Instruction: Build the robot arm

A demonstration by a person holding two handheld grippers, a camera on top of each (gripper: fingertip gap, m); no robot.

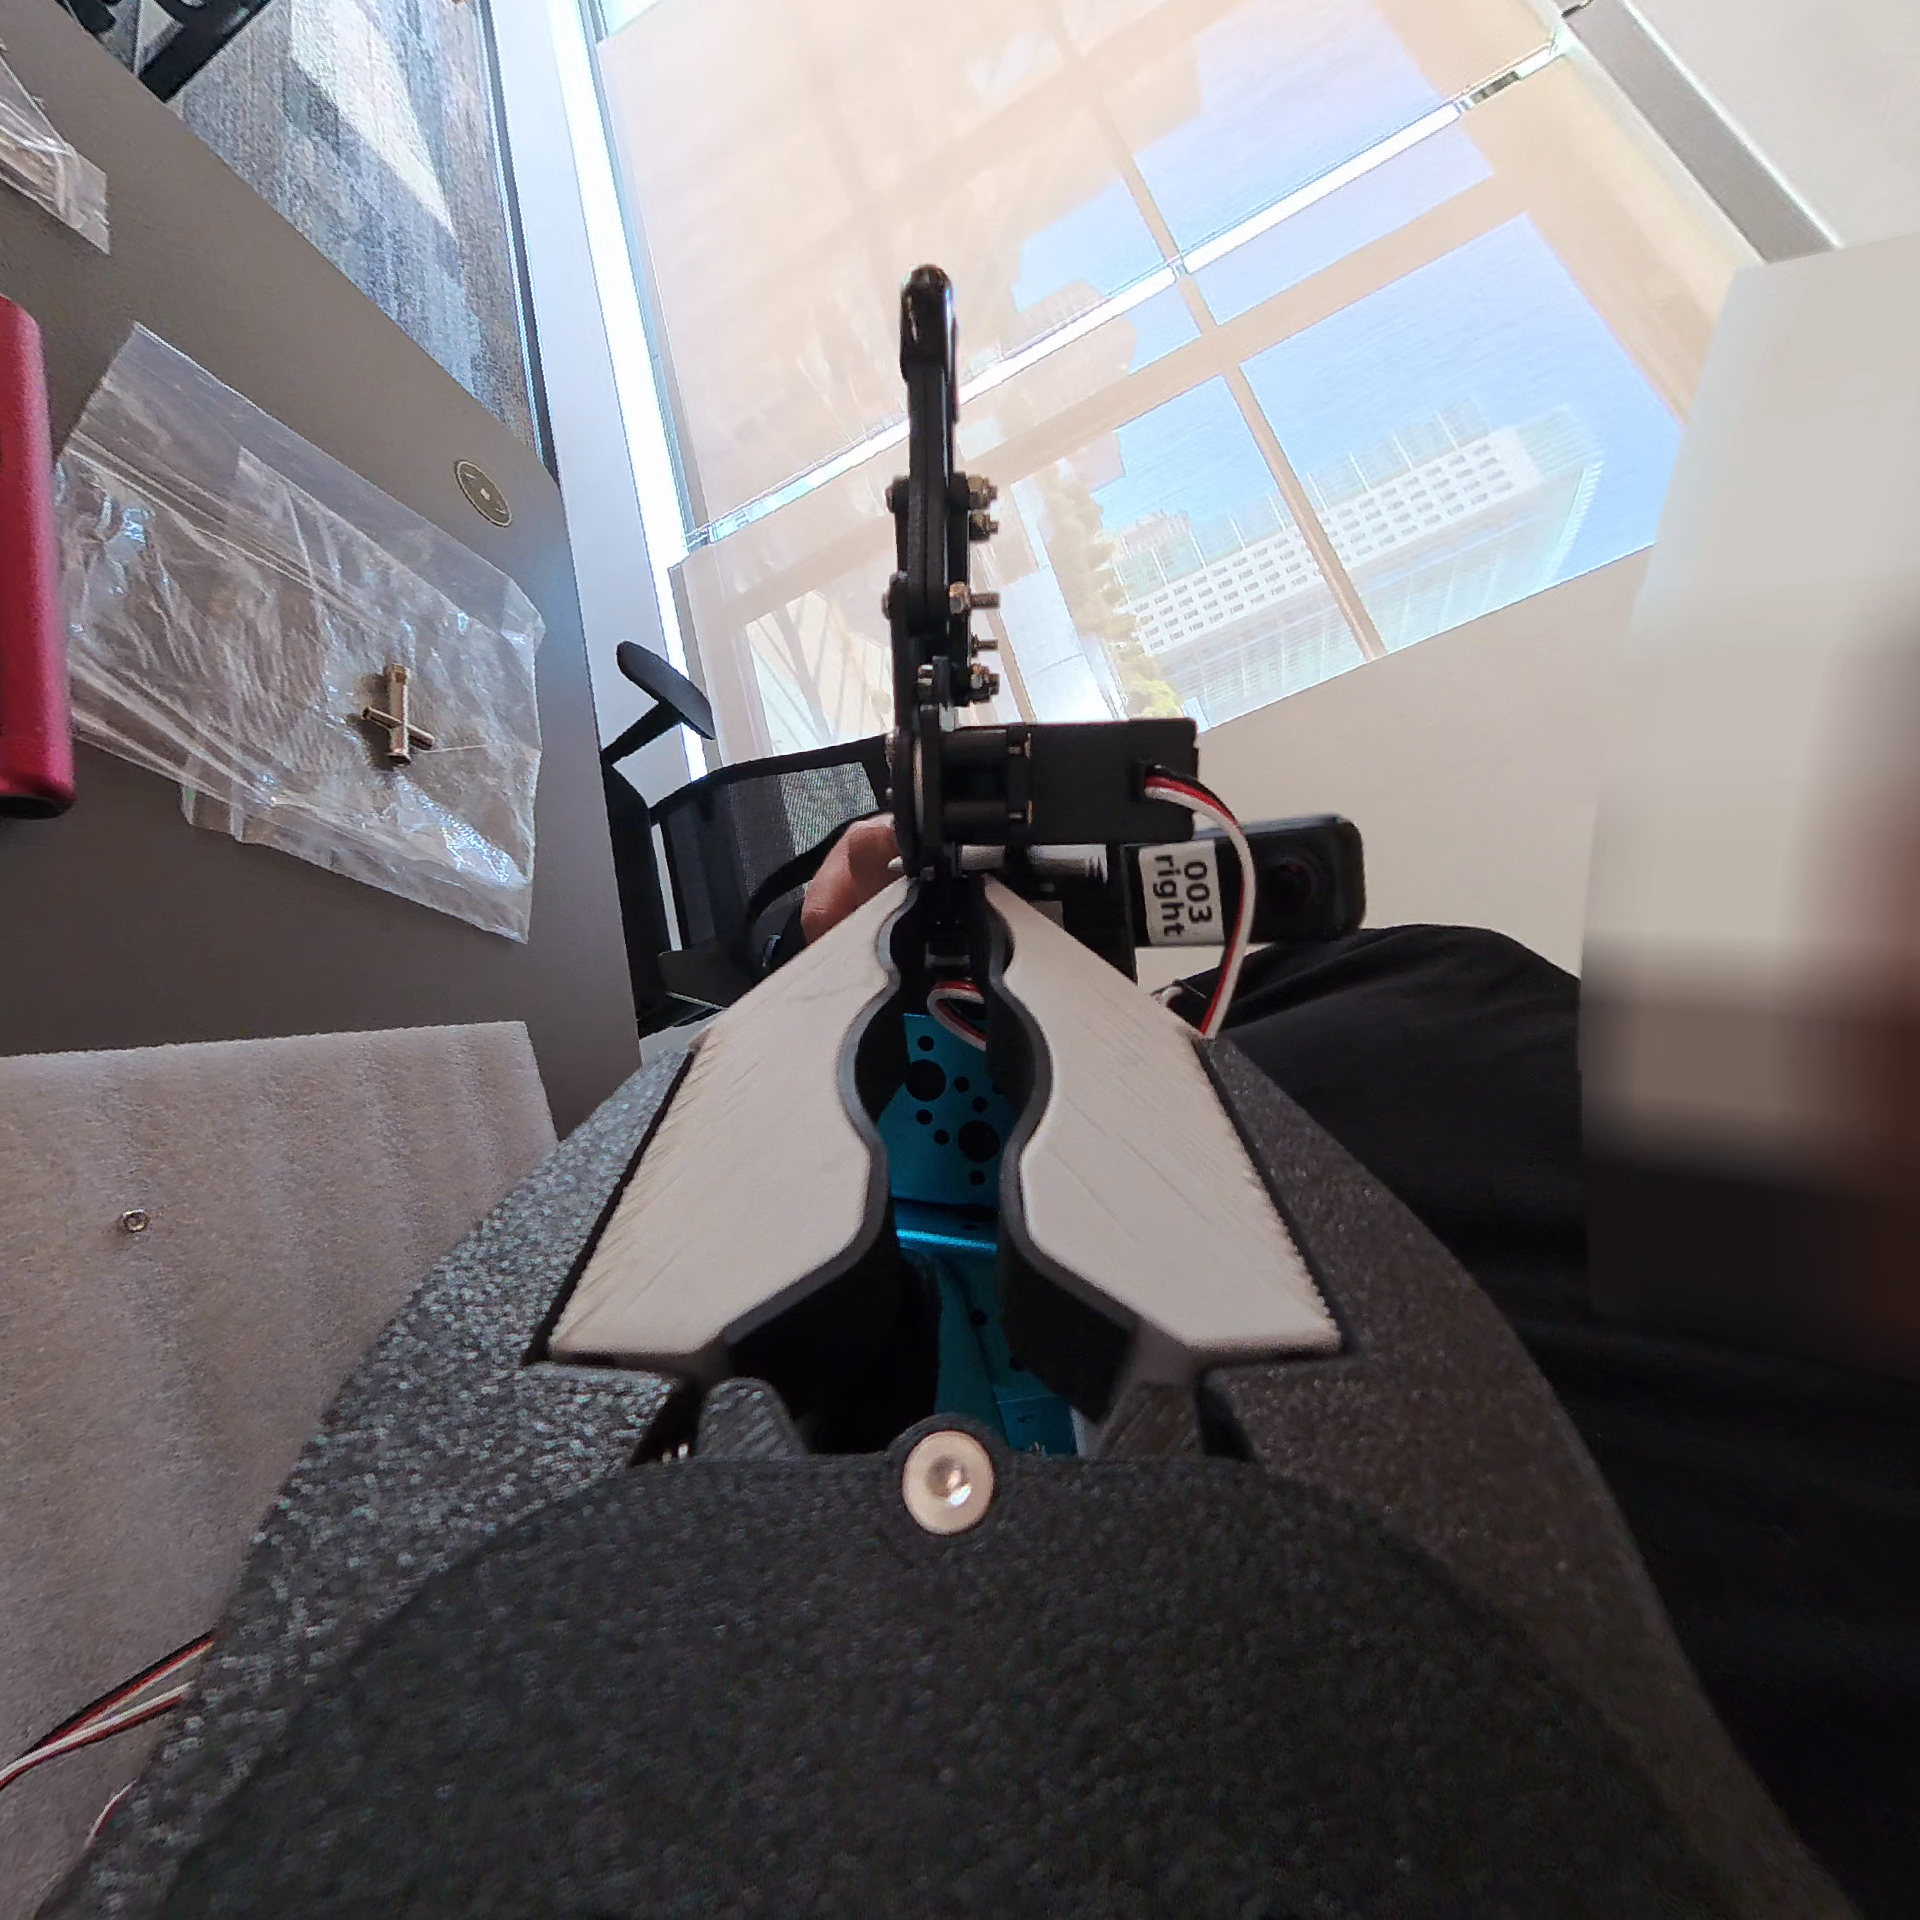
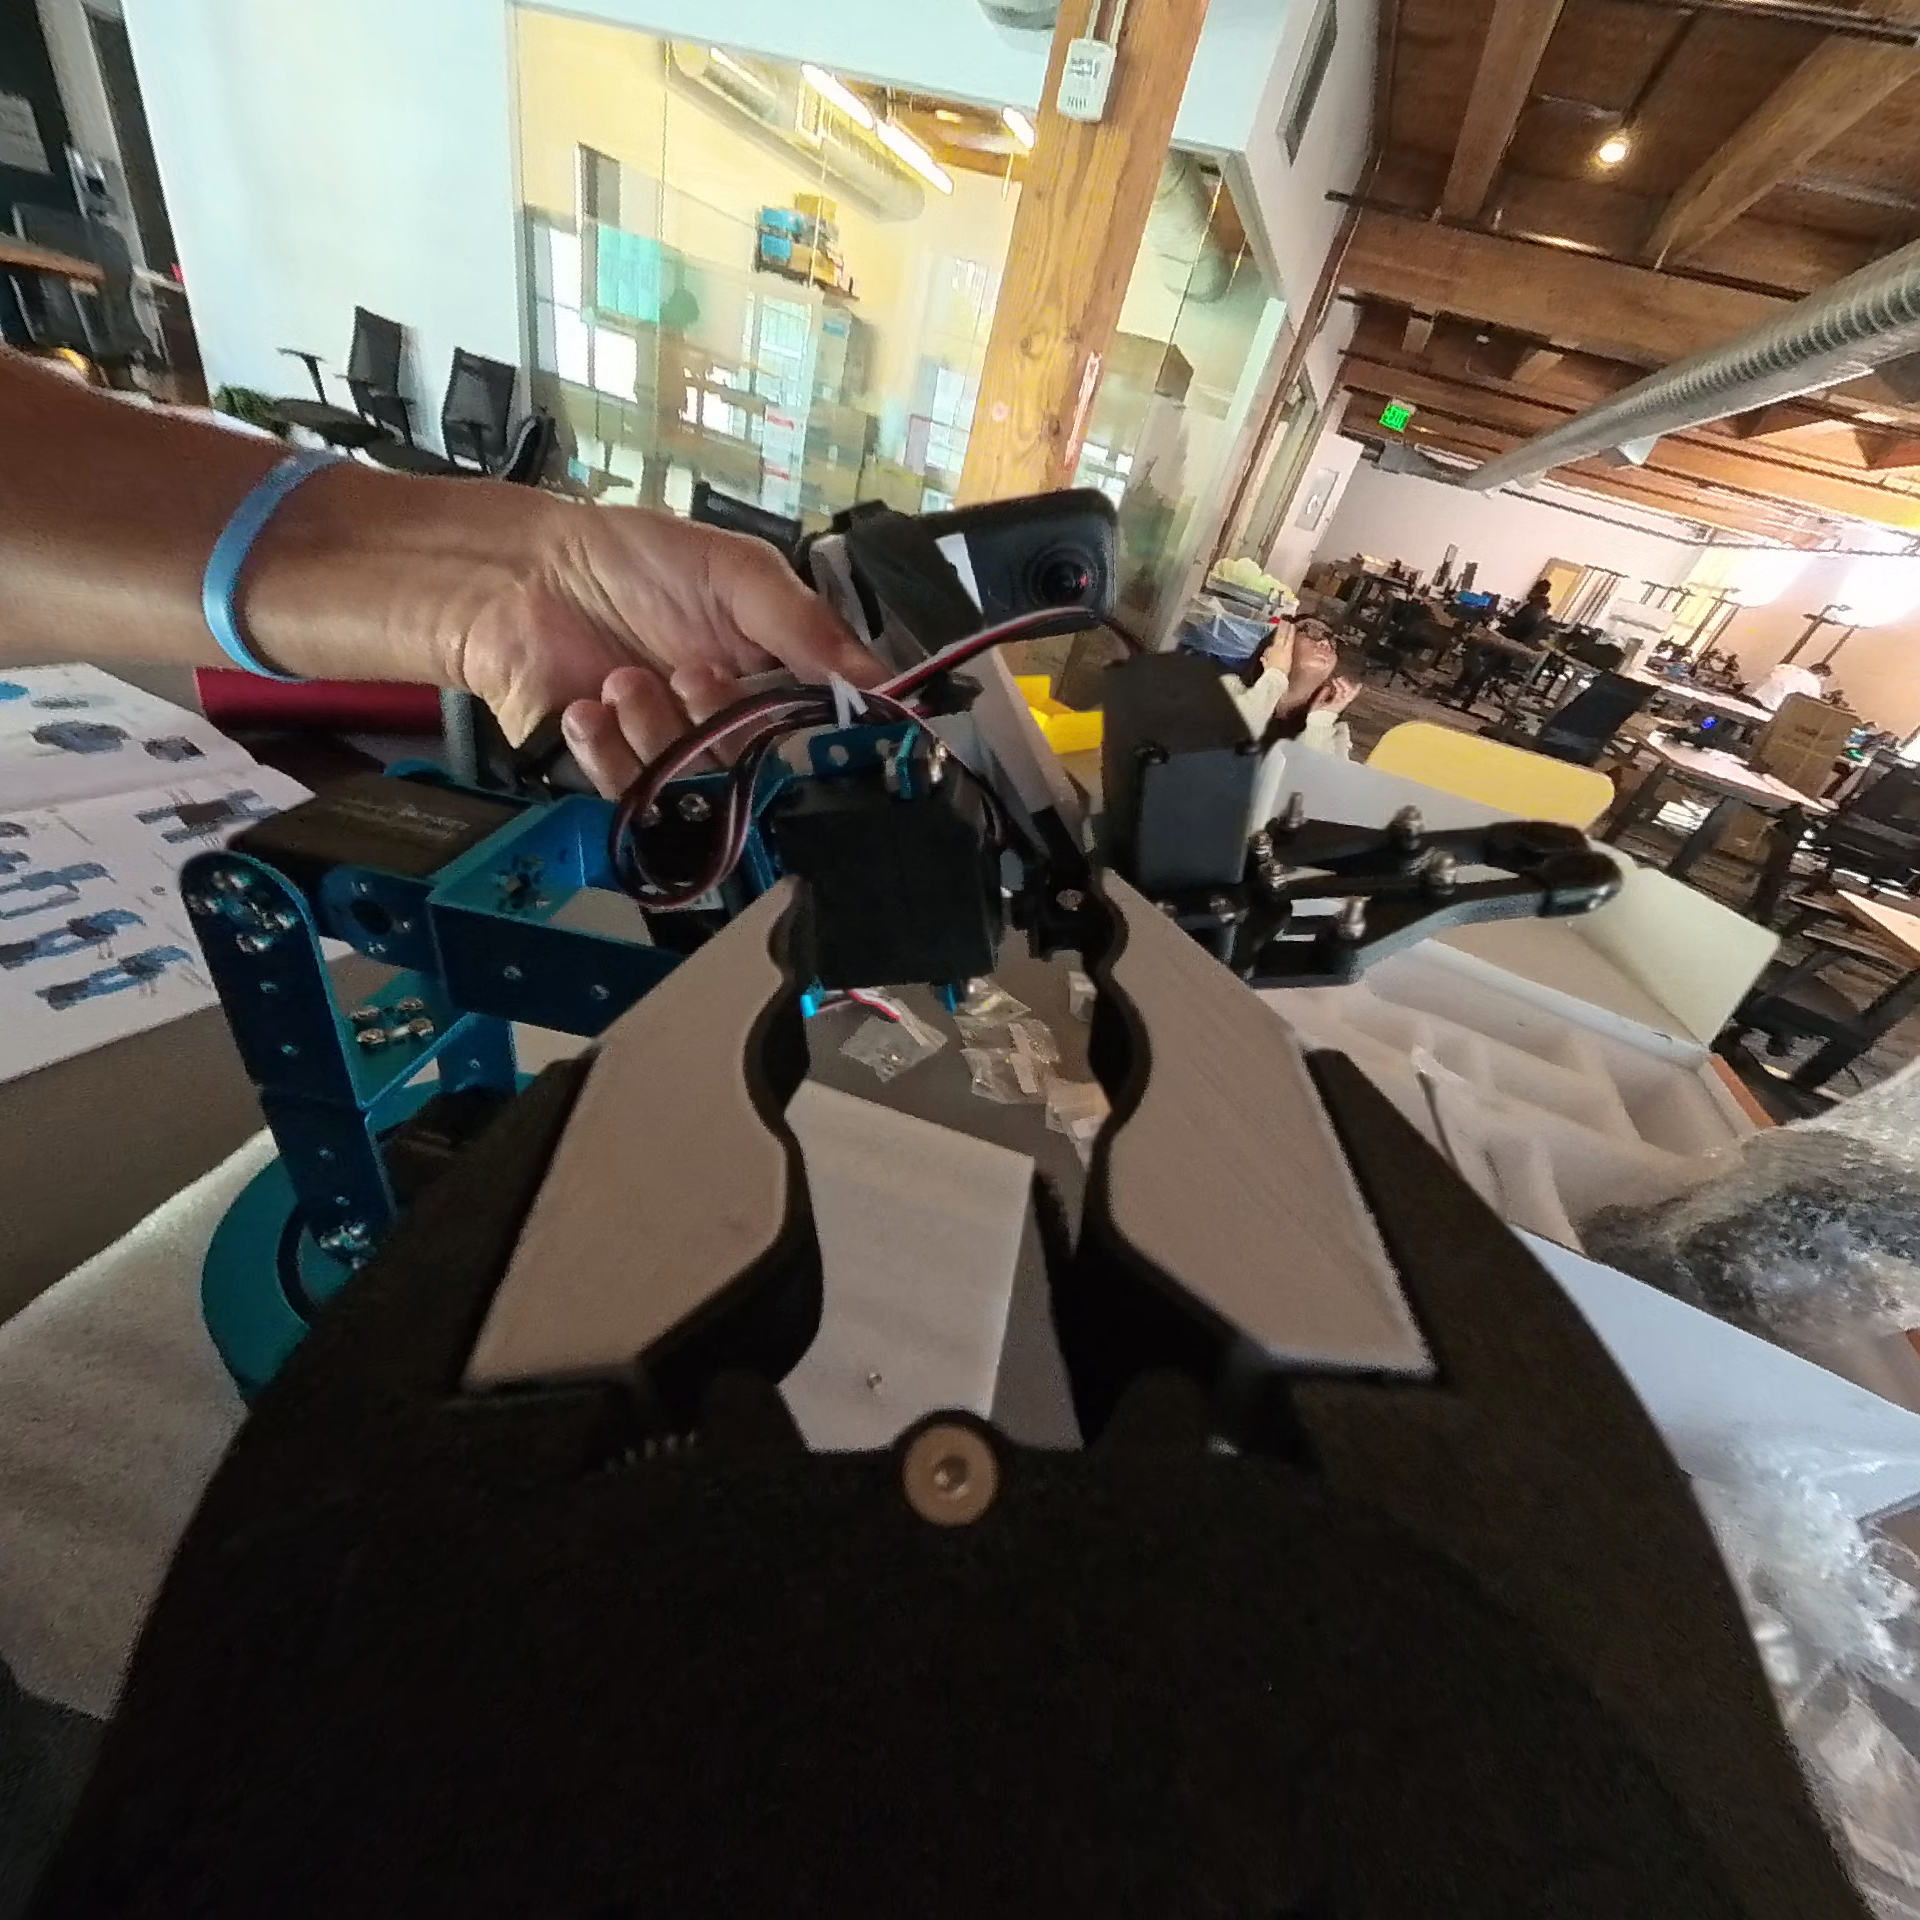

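Observation:
A small blue metal robot arm [image 2: 499, 914] with black servos stands on a round blue base [image 2: 249, 1278]. Its black claw [image 2: 1455, 862] points right, and points straight up in the left wrist view [image 1: 930, 499]. My left gripper [image 1: 951, 894] is shut on the claw's black mounting plate; blue arm parts [image 1: 935, 1112] show between its fingers. A hand [image 2: 582, 623] holds this gripper [image 2: 1044, 831], which comes in from above. My right gripper [image 2: 951, 894] is shut across the black wrist servo [image 2: 883, 883]. It shows in the left wrist view [image 1: 1049, 858] behind the claw servo [image 1: 1070, 779].
A clear bag with a cross wrench [image 1: 400, 717], a red case [image 1: 26, 561] and a grey foam pad [image 1: 260, 1247] lie left. An instruction sheet [image 2: 94, 810], small screw bags [image 2: 987, 1039], a white foam tray [image 2: 1507, 1039] and bubble wrap [image 2: 1766, 1226] surround the arm. Less than 4 cm separates the two grippers' tips.

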